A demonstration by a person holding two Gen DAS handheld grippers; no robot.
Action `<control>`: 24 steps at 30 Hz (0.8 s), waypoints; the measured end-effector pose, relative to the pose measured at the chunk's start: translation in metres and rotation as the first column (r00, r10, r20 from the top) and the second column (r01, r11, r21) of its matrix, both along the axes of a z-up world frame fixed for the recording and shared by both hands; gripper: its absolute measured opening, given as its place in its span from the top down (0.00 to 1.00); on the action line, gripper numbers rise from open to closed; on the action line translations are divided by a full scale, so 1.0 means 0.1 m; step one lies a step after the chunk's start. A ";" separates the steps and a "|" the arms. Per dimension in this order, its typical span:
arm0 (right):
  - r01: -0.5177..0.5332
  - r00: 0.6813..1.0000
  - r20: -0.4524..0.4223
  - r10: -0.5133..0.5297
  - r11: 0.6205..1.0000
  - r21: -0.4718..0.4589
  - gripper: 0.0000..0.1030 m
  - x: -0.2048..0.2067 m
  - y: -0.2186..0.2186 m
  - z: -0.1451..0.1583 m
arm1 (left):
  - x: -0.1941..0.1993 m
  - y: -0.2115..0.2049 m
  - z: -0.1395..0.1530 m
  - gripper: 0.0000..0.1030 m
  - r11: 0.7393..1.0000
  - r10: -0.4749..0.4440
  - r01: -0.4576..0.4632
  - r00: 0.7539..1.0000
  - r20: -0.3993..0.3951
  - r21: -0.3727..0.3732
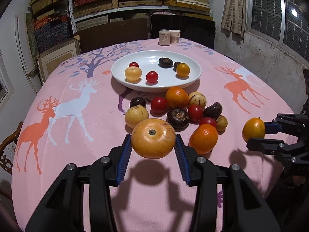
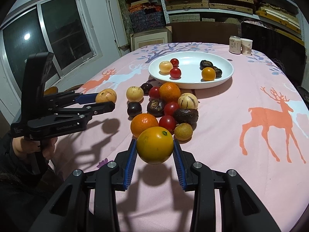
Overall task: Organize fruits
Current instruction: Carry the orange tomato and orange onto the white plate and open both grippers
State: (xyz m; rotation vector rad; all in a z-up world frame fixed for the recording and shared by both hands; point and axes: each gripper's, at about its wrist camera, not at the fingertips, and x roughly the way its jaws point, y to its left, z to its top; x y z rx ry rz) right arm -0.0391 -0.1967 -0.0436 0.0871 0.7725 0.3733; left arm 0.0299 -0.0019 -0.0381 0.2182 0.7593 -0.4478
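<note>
A pale orange fruit with a dark stem (image 1: 153, 138) hangs just above the pink cloth, my left gripper (image 1: 153, 135) shut on it; from the right wrist view the same fruit (image 2: 105, 95) sits in the left gripper (image 2: 108, 101) at the left. My right gripper (image 2: 154, 142) is shut on a round orange-yellow fruit (image 2: 155, 145), also lifted off the cloth, and appears with its fruit (image 1: 253, 129) at the right edge. Between them lies a pile of loose fruits (image 1: 177, 114): oranges, red tomatoes, dark and yellow ones. Behind it a white plate (image 1: 156, 88) holds several fruits.
A can (image 1: 164, 37) and a paper cup (image 1: 174, 36) stand at the table's far edge, in front of a dark chair back (image 1: 183, 27). Shelves of boxes fill the wall behind. A hand (image 2: 29, 145) grips the left tool's handle.
</note>
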 end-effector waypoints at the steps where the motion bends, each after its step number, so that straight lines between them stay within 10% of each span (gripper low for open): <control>1: 0.002 1.000 0.004 -0.002 1.000 0.001 0.64 0.01 -0.02 0.01 | 0.00 -0.01 0.01 0.58 1.000 -0.001 0.001 1.000 0.001 0.000; 11: 0.049 0.997 0.066 -0.049 0.999 -0.001 0.64 0.47 -0.32 0.38 | 0.51 -0.28 0.26 0.58 1.000 -0.025 0.025 1.000 0.005 -0.008; 24: 0.118 0.993 0.036 -0.116 0.991 -0.058 0.64 2.18 -0.74 0.38 | 2.05 -1.02 0.15 0.57 0.999 -0.043 0.043 0.995 -0.089 -0.005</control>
